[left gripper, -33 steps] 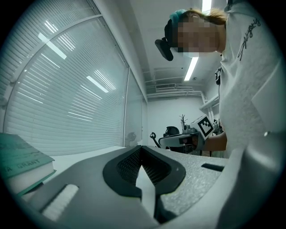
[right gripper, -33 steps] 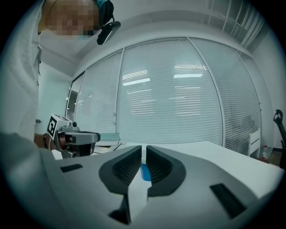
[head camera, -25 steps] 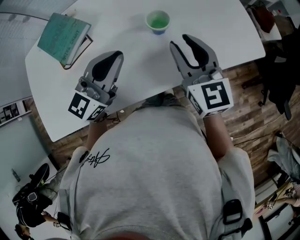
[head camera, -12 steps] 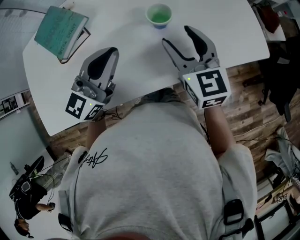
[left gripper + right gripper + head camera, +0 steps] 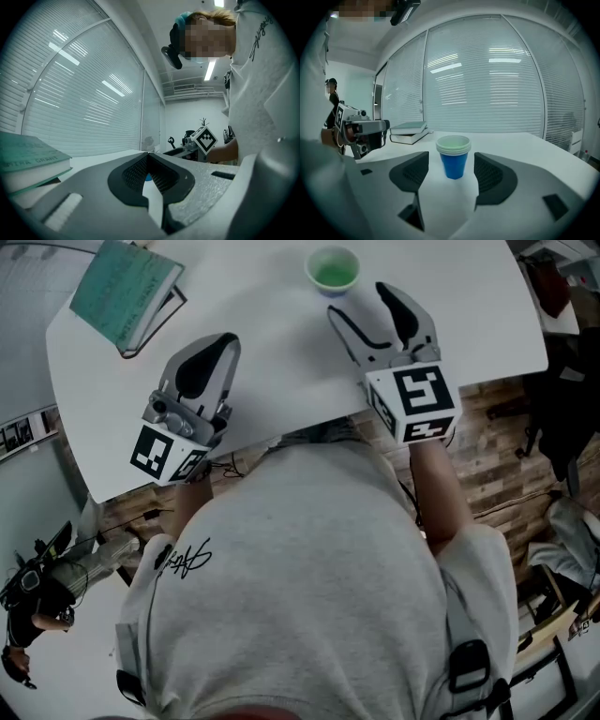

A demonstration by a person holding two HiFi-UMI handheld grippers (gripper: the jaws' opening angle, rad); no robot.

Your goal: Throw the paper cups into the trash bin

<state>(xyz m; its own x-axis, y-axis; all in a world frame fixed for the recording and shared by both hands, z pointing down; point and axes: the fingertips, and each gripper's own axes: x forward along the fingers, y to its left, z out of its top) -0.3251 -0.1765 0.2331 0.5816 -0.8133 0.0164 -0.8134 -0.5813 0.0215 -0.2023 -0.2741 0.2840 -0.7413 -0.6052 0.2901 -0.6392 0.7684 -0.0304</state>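
Observation:
A stack of blue paper cups (image 5: 453, 162), green inside (image 5: 334, 268), stands upright on the white table (image 5: 281, 371). My right gripper (image 5: 358, 300) is low over the table just short of the cups. Its jaws have just been opening and now stand wide, with nothing between them; the cups stand a little beyond the fingertips (image 5: 423, 161), centred on the gap. My left gripper (image 5: 221, 341) hovers over the table's near left part with its jaws shut and empty, well away from the cups.
A green book (image 5: 127, 292) lies on the table's far left, on top of another one (image 5: 408, 137). The table's near edge runs under my hands, with wood floor (image 5: 497, 446) to the right. Window blinds (image 5: 487, 84) stand behind the table.
My right gripper has moved forward and down toward the cups, and its jaws have spread from narrow to wide. The left gripper has stayed about where it was.

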